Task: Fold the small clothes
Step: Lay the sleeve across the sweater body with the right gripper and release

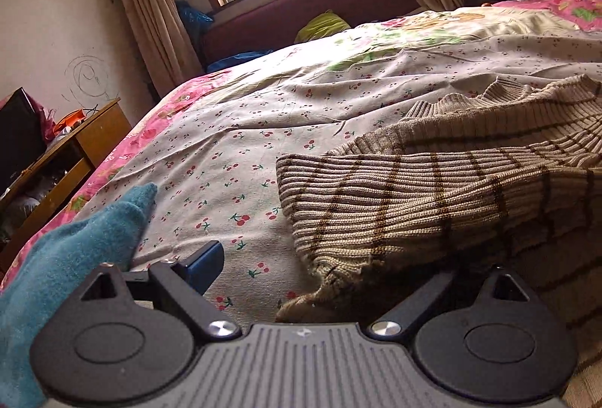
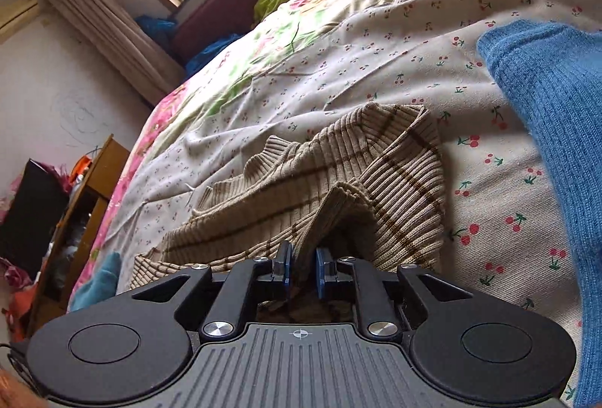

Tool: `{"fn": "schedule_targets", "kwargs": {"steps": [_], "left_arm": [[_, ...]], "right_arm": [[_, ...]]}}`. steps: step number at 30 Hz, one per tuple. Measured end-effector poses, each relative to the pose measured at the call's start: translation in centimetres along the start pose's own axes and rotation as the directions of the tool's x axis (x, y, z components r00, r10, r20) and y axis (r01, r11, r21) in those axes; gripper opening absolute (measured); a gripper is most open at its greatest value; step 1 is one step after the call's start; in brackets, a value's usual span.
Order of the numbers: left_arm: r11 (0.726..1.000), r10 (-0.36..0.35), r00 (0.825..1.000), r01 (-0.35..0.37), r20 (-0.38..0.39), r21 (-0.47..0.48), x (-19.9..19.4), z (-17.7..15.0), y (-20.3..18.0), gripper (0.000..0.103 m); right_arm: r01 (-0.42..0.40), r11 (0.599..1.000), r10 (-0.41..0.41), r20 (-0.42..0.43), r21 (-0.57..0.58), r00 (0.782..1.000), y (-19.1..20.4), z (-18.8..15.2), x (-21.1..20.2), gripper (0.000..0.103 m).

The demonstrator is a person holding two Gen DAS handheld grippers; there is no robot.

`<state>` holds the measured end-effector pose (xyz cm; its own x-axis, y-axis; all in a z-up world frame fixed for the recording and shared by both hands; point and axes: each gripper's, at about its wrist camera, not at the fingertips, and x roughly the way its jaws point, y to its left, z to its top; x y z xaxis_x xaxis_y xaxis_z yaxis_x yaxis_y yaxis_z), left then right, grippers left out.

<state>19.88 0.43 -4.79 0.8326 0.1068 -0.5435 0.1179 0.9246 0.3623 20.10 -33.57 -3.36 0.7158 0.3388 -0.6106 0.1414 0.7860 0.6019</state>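
Note:
A beige ribbed sweater with brown stripes [image 1: 432, 197] lies on the cherry-print bedsheet [image 1: 233, 129]. My left gripper [image 1: 320, 269] is open; its left finger [image 1: 205, 267] shows bare, the right finger is hidden under the sweater's sleeve cuff. My right gripper [image 2: 303, 267] is shut on a fold of the same sweater [image 2: 338, 175], with the knit pinched between its blue pads [image 2: 321, 272]. The sweater's collar lies toward the far left in the right wrist view.
A teal garment [image 1: 67, 265] lies at the left bed edge. A blue knit garment [image 2: 549, 144] lies at the right. A wooden bedside table [image 1: 64, 160] with clutter stands left of the bed. Window, curtains and maroon headboard [image 1: 301, 9] are behind.

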Motion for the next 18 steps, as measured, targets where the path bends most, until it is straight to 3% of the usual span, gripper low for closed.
{"fn": "schedule_targets", "kwargs": {"steps": [4, 9, 12, 15, 18], "left_arm": [[1.000, -0.002, 1.000, 0.003, -0.022, 0.027, -1.0, -0.6, 1.2, 0.102], [0.998, -0.026, 0.998, 0.021, -0.065, -0.066, -2.7, -0.7, 4.4, 0.102], [0.986, -0.051, 0.998, 0.045, -0.033, -0.162, -3.8, 0.3, 5.9, 0.102], [0.981, -0.063, 0.998, 0.067, 0.029, -0.184, -4.3, 1.7, 5.8, 0.102], [0.974, -0.096, 0.993, 0.107, 0.066, -0.199, -4.2, 3.0, 5.1, 0.102]], "right_arm": [[0.077, 0.997, -0.078, -0.013, -0.007, 0.997, -0.6, 0.2, -0.1, 0.016], [0.140, 0.988, -0.142, -0.030, -0.065, 0.989, 0.1, -0.1, -0.4, 0.016], [0.181, 0.974, -0.180, 0.022, -0.139, 0.983, 1.4, 0.2, -1.7, 0.016], [0.219, 0.950, -0.202, 0.097, -0.221, 0.975, 3.3, 0.6, -3.1, 0.016], [0.181, 0.935, -0.153, 0.114, -0.305, 0.982, 5.6, 0.8, -2.9, 0.016]]}}
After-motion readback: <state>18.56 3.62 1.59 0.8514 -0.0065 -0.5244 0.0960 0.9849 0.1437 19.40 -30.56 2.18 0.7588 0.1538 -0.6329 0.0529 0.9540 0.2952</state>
